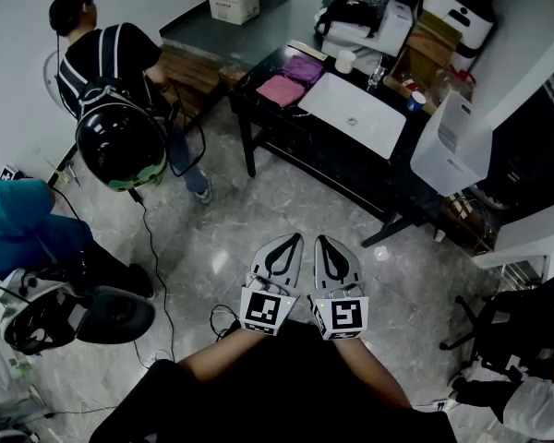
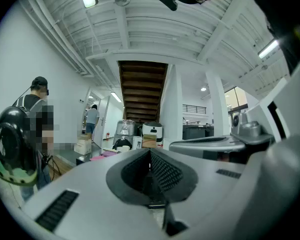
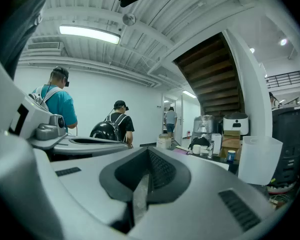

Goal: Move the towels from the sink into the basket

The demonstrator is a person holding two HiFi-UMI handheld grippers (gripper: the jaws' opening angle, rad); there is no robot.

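Two folded cloth towels, the pink towel (image 1: 281, 89) and purple towel (image 1: 303, 67), lie on the far dark tabletop (image 1: 295, 141), just left of the white rectangular sink (image 1: 353, 113). They look soft and light, so pinching a folded edge should work. The left tool (image 1: 286, 244) and right tool (image 1: 331, 244) are closed and empty, near the person.

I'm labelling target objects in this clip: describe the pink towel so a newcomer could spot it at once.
Across the top of the head view stands a long dark table with a white rectangular sink on it. At its left end, beside the sink, lie two folded towels. The pink towel is the paler one, nearer the table's front edge; the purple towel lies behind it.
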